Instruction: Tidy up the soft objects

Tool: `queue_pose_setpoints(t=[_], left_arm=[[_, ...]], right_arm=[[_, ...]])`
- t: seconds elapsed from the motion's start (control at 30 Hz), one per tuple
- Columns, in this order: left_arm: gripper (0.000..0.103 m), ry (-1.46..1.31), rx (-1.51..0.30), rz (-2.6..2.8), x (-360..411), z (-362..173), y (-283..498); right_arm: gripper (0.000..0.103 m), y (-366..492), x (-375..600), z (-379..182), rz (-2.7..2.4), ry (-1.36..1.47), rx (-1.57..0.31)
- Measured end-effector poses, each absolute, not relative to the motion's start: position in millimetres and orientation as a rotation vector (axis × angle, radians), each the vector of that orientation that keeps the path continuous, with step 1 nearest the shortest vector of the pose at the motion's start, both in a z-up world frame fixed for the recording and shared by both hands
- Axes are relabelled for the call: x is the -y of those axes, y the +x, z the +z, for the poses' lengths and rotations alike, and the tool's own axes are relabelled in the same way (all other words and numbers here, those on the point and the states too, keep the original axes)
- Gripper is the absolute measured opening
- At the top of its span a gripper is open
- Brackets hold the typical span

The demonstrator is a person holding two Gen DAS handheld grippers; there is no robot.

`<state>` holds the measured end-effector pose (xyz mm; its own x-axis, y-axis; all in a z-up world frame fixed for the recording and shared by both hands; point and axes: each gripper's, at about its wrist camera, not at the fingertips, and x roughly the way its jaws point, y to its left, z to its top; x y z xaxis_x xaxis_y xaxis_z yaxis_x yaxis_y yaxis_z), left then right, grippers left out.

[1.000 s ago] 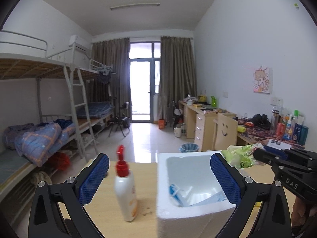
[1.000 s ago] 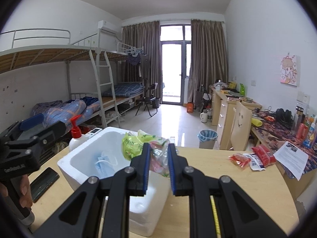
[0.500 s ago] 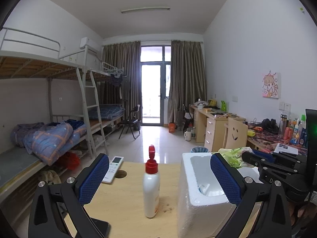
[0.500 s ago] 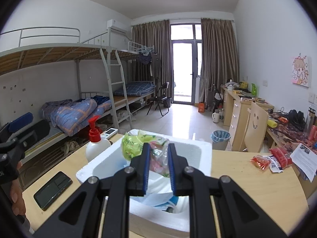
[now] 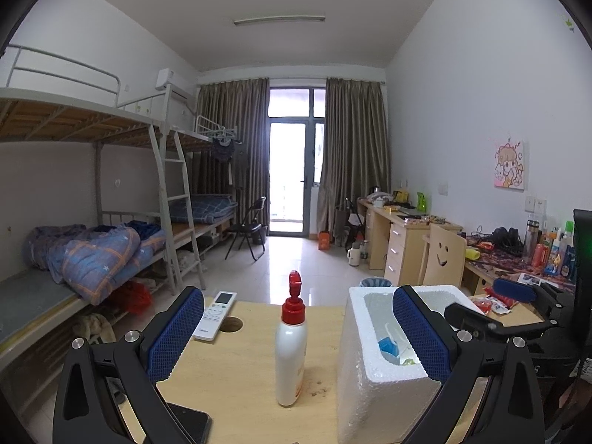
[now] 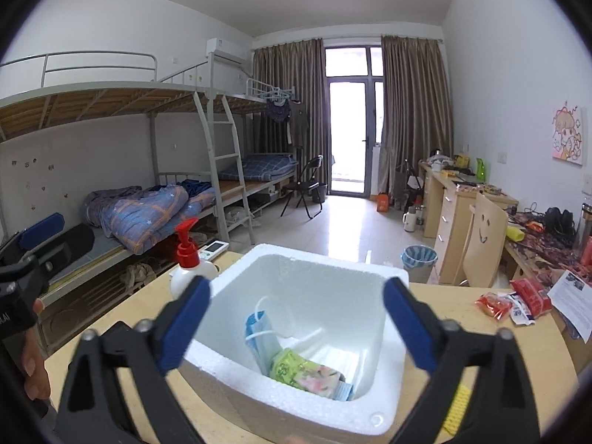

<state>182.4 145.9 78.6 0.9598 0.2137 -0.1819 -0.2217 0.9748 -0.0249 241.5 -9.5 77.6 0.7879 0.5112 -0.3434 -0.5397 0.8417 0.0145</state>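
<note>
The green snack packet (image 6: 303, 372) lies at the bottom of the white foam box (image 6: 370, 412) near the counter's (image 6: 477, 344) front edge, beside a blue face mask (image 6: 259, 336). The right tool (image 6: 296, 322) above it is opening, nothing between its jaws; best lift clear before reaching for the red packets (image 6: 512, 301). The left tool (image 5: 296, 329) stands spread, empty.

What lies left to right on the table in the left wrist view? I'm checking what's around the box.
Phone → remote → pump bottle → foam box → red snack packets.
</note>
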Motion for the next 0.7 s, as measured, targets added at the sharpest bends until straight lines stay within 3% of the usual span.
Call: queue_pose_setpoints(t=[0.7], left_arm=[[0.102,-0.052,-0.165,0.226,-141,80,176]], right_arm=[[0.103,233,19,82,0.569,-0.077,-0.328]])
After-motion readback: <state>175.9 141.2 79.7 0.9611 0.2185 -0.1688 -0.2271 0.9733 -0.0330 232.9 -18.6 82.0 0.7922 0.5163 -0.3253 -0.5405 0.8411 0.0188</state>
